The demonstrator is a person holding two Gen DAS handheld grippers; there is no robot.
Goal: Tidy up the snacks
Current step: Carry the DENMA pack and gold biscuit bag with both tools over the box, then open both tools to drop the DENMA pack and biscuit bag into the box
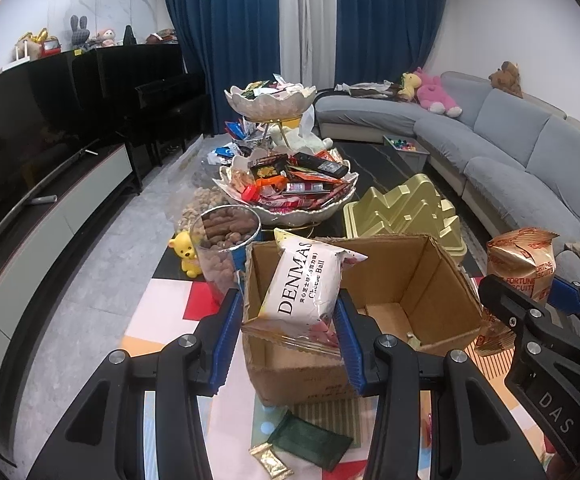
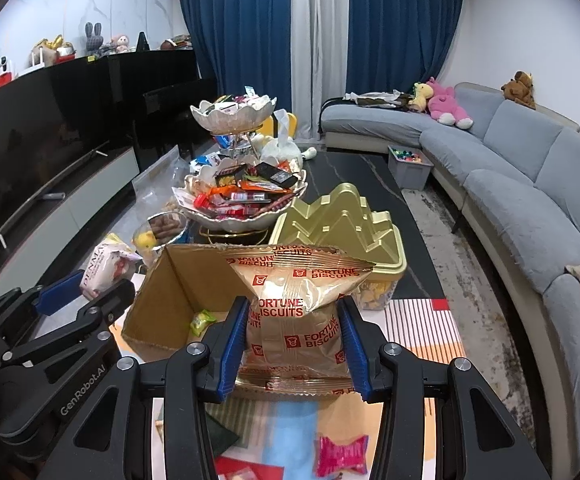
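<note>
Each camera sits on its own gripper and looks forward and downward along the fingers, close over the near end of the table. The left wrist view has the cardboard box (image 1: 390, 280) straight ahead; the right wrist view stands just beside it, with that box (image 2: 177, 292) left of centre. Both share the tiered snack bowl (image 1: 290, 212), gold tray (image 2: 342, 220), curtains and sofa (image 2: 530, 184). The right view's bottom edge seems blurred.

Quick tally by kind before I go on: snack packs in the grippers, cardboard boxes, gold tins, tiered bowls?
Snack packs held: 2, the Denmas pack in the left gripper, the Fortune Biscuits pack in the right gripper
Cardboard box: 1
Gold tin: 1
Tiered bowls: 2, upper bowl, lower bowl
Total: 6
</note>
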